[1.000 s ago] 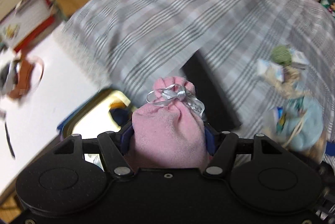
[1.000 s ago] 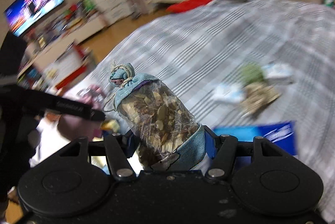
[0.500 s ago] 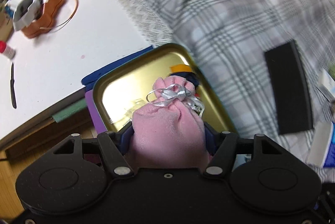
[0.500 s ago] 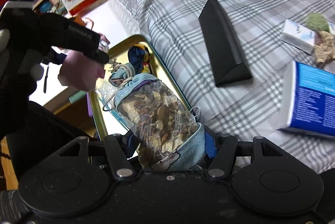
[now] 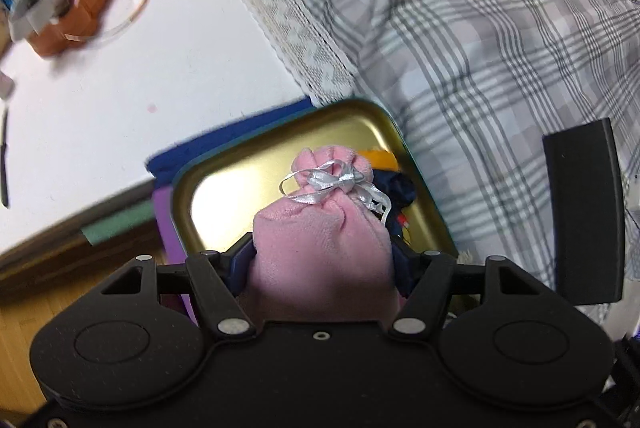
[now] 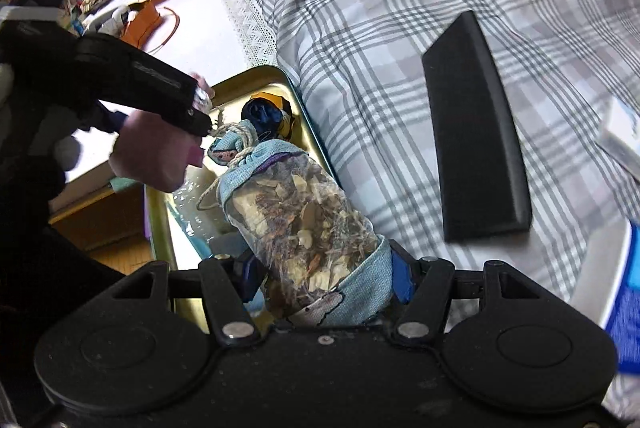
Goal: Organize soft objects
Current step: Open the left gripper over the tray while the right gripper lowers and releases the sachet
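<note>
Left gripper jaws grasping pink pouch, right gripper jaws grasping herb sachet, above gold tray rim.

A grey plaid bedspread with a lace edge covered the right; a white table stood left, wooden floor nearest.

Left tongs: pointing steeply down, jaws part-closed and clamped on a pink pouch, pads pressing both its sides. Right tongs: also angled steeply down, jaws squeezing a blue mesh sachet near its base. In the right wrist view the left tongs body comes in from the left, the holding hand below it.
</note>
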Tool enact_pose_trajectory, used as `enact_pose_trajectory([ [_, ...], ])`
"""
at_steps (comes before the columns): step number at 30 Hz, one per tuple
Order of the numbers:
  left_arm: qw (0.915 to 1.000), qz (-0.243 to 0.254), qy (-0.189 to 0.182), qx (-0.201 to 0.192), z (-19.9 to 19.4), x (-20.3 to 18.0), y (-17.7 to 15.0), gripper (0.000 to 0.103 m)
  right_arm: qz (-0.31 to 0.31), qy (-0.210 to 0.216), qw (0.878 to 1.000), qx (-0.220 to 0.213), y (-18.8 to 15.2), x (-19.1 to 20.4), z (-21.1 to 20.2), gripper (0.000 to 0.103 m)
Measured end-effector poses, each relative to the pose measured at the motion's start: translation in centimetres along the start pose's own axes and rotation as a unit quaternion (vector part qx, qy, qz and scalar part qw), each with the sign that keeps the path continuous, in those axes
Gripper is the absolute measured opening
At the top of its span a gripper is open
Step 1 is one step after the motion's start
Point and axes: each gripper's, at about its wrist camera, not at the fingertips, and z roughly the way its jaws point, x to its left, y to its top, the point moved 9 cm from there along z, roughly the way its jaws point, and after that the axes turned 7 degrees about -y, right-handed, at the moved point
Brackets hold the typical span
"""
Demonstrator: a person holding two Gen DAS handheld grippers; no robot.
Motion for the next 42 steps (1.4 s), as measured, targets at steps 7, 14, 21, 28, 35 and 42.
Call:
enact_pose_trajectory([
  [7,0.9997,-0.025,0.005,0.003,0.5,0.8,0.1,0.062,-0.034,-0.005,0.999,-0.022,3.1,0.2,1.3,0.061],
  [14,0.9988,-0.039,0.029,-0.006,0.6,1.0,0.4,0.063,-0.069,0.011,0.996,-0.063,3.4,1.2,1.5,0.061],
  [21,0.9988,-0.007,0.039,-0.027,0.2,-0.5,0.8,0.077,-0.065,0.018,0.994,-0.087,3.3,0.6,1.9,0.07],
  [28,0.9985,-0.003,0.044,-0.033,0.1,-0.7,0.8,0.079,-0.044,0.022,0.994,-0.099,3.7,-0.6,2.0,0.072],
  [35,0.9984,-0.005,0.05,-0.026,0.5,-0.7,0.5,0.079,-0.046,0.023,0.994,-0.098,3.4,-0.4,2.1,0.072],
  [42,0.9986,-0.007,0.052,-0.011,1.3,-0.9,0.4,0.079,-0.036,0.021,0.995,-0.091,3.1,-1.1,2.4,0.072],
])
